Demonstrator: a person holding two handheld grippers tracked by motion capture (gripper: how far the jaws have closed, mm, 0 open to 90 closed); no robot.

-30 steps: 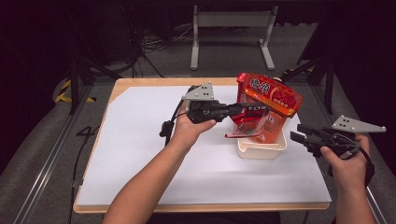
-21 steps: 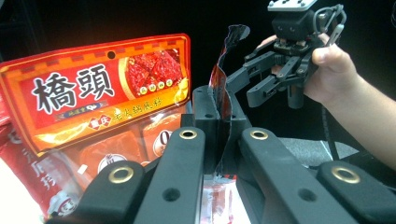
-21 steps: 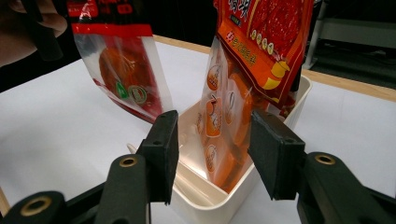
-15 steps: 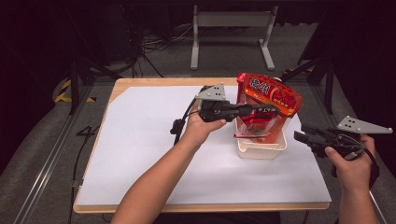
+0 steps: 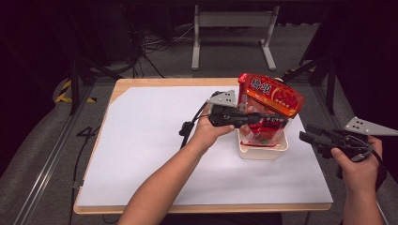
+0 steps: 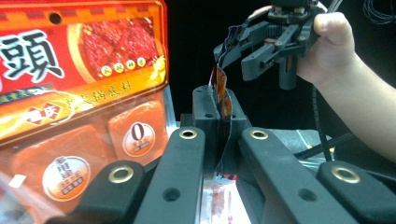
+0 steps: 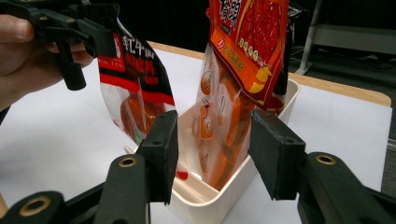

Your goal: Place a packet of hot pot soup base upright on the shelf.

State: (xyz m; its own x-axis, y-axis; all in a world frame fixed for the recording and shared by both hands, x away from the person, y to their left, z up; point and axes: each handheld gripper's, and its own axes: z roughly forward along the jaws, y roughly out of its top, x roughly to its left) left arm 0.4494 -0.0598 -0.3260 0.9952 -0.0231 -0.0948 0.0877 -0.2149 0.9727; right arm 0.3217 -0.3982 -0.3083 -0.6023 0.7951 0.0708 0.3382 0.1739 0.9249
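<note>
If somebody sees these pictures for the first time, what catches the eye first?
The big red-orange sauce packet standing upright in the white tub at the right of the white table sheet. Next, the left hand-held gripper, shut on a smaller red-and-black pouch it holds over the tub.

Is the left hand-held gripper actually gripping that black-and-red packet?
Touching. In the left gripper view the left hand-held gripper has its jaws pressed together on the packet's thin edge.

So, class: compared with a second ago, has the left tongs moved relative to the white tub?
Yes. The left tongs, shut on a red-and-black sachet, moved right, from the white tub's left side to over it.
</note>
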